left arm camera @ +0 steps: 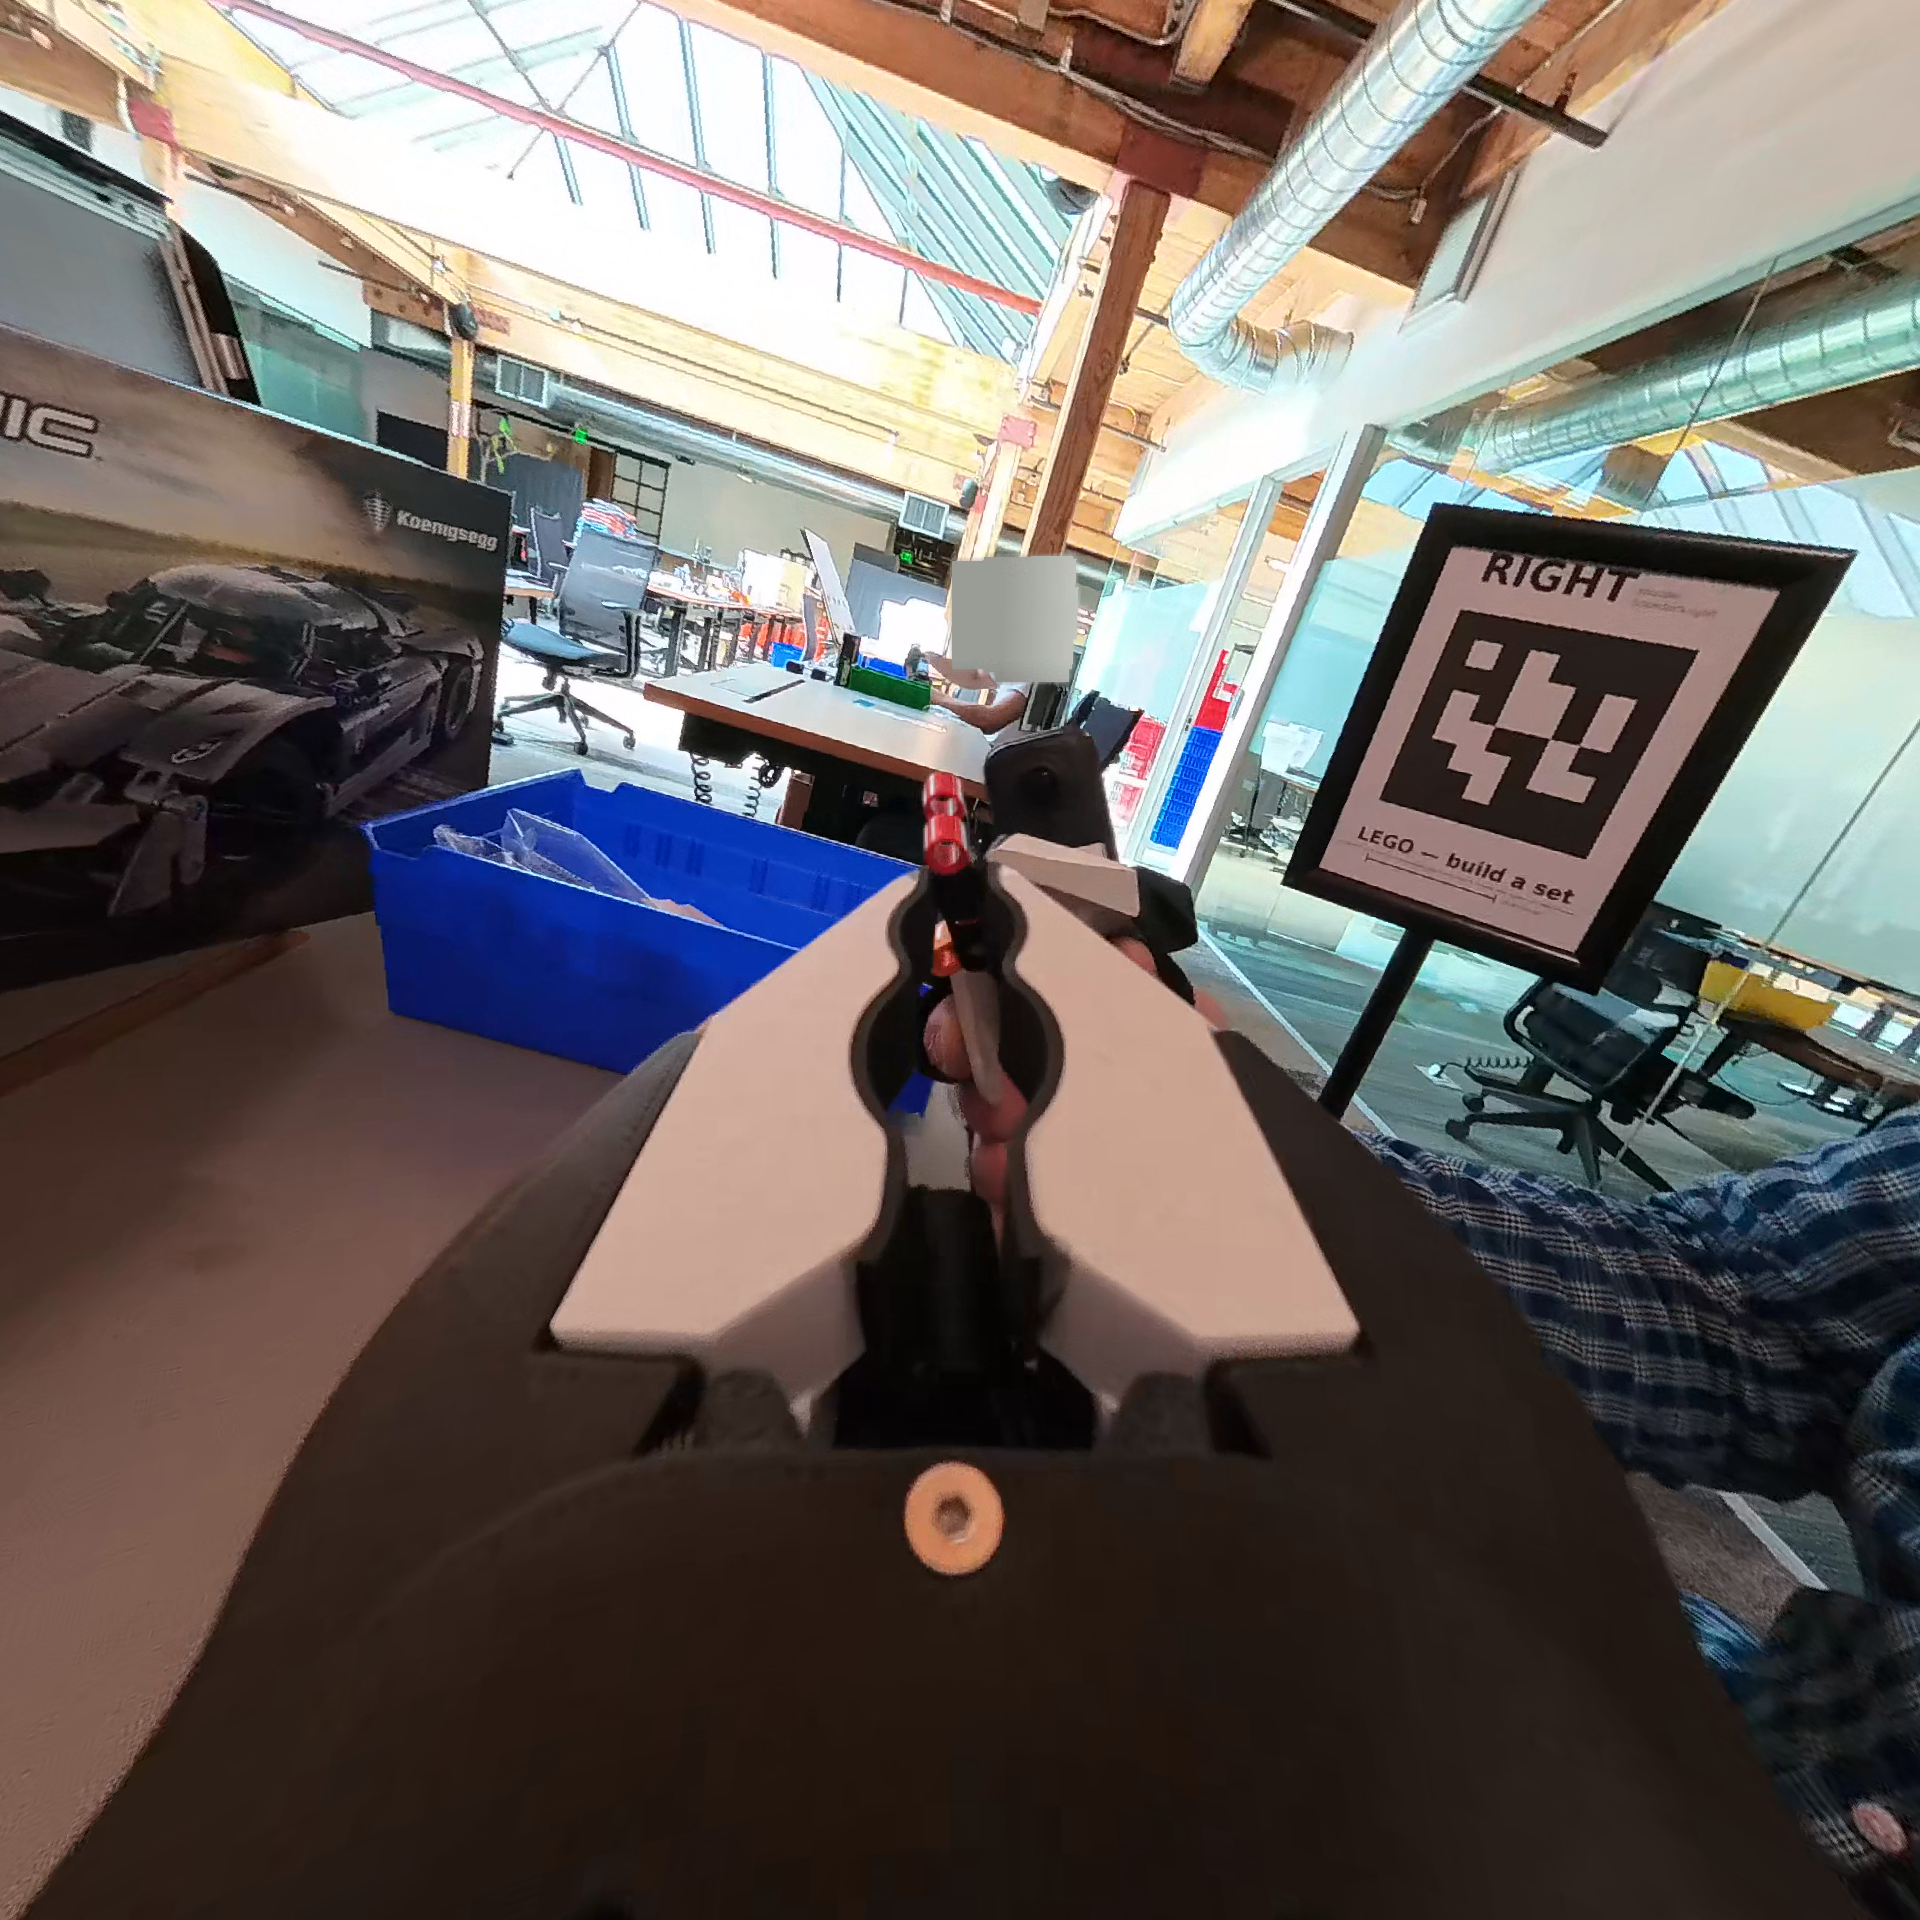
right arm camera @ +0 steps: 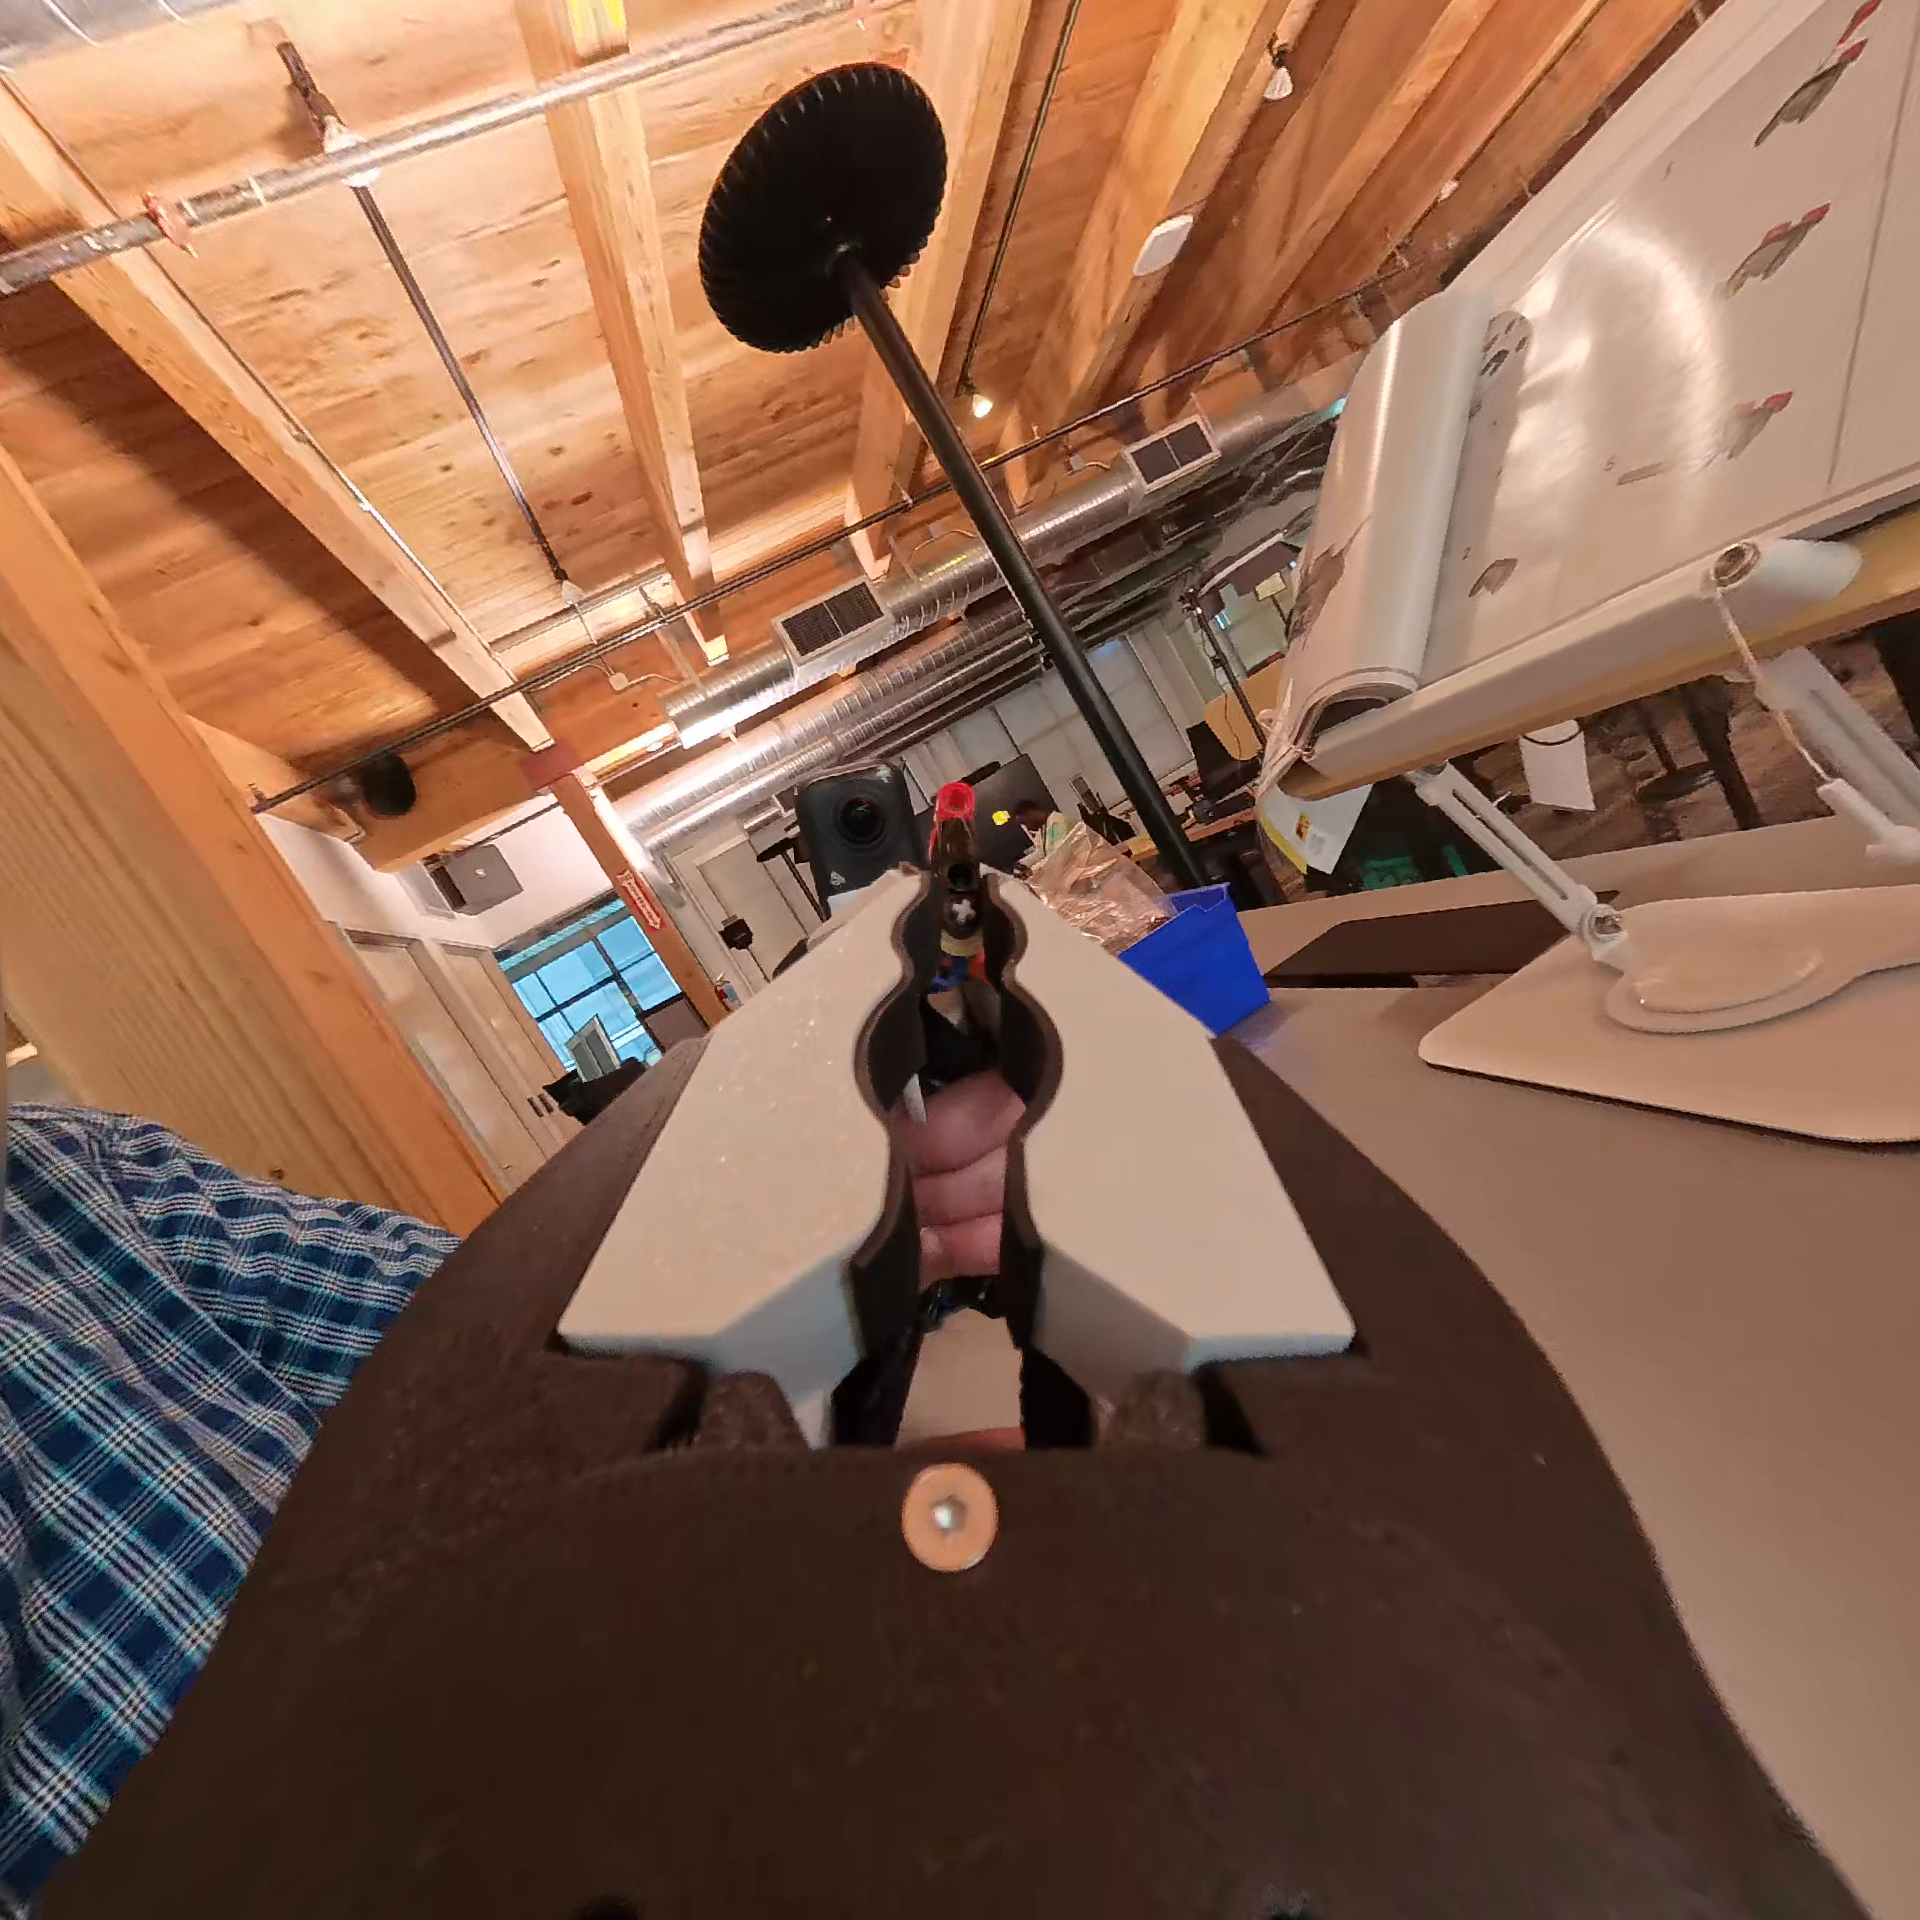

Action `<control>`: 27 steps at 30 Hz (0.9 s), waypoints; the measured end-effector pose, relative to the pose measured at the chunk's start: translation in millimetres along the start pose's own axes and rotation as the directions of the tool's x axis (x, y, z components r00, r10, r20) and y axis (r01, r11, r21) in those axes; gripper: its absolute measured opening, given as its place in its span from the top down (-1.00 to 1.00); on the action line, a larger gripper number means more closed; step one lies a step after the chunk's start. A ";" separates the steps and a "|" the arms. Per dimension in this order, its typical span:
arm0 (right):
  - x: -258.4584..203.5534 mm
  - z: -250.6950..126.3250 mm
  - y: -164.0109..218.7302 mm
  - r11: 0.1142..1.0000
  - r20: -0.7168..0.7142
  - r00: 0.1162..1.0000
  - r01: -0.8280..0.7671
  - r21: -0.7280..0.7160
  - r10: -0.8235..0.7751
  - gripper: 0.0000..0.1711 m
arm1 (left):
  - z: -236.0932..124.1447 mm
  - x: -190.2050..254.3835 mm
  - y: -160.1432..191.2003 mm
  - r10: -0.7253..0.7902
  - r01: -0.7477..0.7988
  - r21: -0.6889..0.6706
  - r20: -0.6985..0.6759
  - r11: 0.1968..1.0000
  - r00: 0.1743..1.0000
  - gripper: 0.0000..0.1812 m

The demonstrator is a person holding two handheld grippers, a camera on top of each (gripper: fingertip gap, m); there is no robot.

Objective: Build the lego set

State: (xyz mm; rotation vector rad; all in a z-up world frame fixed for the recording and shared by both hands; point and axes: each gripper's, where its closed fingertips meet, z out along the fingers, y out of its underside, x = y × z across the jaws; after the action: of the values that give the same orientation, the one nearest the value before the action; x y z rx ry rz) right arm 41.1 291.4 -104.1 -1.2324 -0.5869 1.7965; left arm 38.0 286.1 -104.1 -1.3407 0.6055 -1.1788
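daylight from skylight [left arm camera: 582, 156], blown out | fisheye edges | near fingers soft

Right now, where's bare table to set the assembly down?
Left wrist view: bare table left of the left gripper, bordered by blue bin and set box. Right wrist view: open strip before the stand's base. Crowded between the grippers, both on the lego assembly.

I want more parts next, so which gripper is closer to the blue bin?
Left, probably. The blue bin looms just beyond the left gripper; from the right gripper it sits smaller, off to the side.
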 end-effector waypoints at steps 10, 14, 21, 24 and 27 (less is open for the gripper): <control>12.4 -10.6 -4.5 0.833 -0.323 0.771 0.473 -0.288 -0.550 0.55 | 6.2 -15.3 1.8 0.063 -0.048 -0.071 0.217 0.996 0.974 0.93; 19.2 -6.5 0.0 0.640 -0.335 0.557 0.550 -0.536 -0.760 0.52 | 14.3 -10.8 5.5 0.115 -0.085 -0.121 0.276 0.989 0.954 0.93; 16.4 -0.6 -0.3 0.607 -0.325 0.526 0.556 -0.568 -0.786 0.71 | 15.9 -6.8 1.5 0.109 -0.071 -0.133 0.311 0.989 0.944 0.93; 11.7 -0.5 -2.1 0.709 -0.325 0.647 0.514 -0.482 -0.690 0.74 | 18.2 -0.8 -1.6 0.116 -0.086 -0.119 0.275 0.989 0.954 0.92; 3.5 -1.4 -11.4 0.847 -0.295 0.807 0.420 -0.325 -0.512 0.74 | 17.7 12.7 -11.6 0.174 -0.161 -0.081 0.204 0.984 0.963 0.80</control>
State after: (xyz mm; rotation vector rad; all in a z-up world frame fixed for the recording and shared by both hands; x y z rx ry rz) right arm 46.2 300.2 -97.8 -1.4003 -0.8262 1.0588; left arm 54.8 284.1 -86.1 -1.4174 0.5944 -0.8738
